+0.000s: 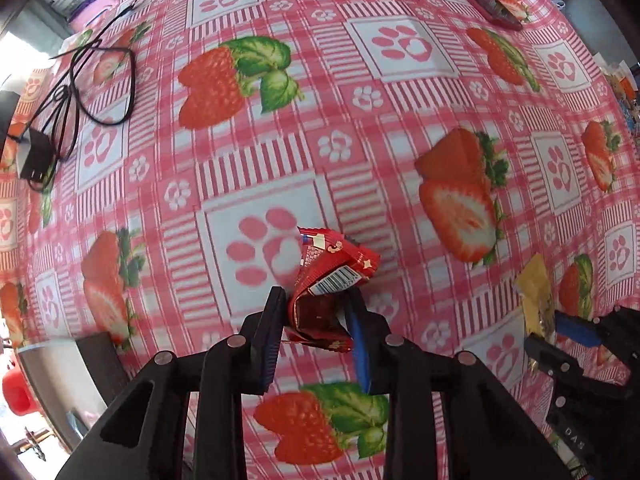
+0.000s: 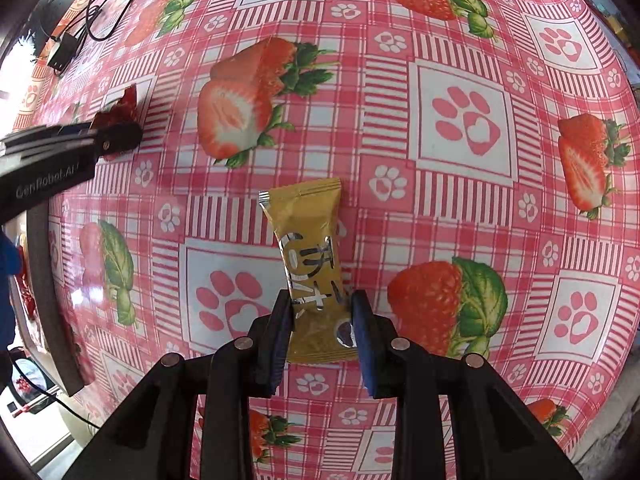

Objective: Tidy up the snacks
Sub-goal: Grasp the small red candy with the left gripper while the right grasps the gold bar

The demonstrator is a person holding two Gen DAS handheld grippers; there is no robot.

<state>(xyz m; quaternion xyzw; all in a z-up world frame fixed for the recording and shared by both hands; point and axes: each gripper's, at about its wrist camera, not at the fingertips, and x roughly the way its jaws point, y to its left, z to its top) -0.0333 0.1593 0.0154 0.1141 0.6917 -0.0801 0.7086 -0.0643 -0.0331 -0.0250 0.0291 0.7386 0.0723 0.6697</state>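
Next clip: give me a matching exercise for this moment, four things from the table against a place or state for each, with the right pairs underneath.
Things:
1. red snack packet
2. gold snack packet
3. black cable
4. tablecloth

Place or state:
A. coiled near the far left table edge
B. crumpled, between the pads of the left hand-held gripper
C. printed with strawberries and paw marks
D. flat, between the pads of the right hand-held gripper

Pairs: 1-B, 2-D, 3-A, 4-C

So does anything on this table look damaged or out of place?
Yes: the red wrapper between the left gripper fingers is crumpled and folded, unlike the smooth yellow packet. A black cable lies tangled near the table's edge.
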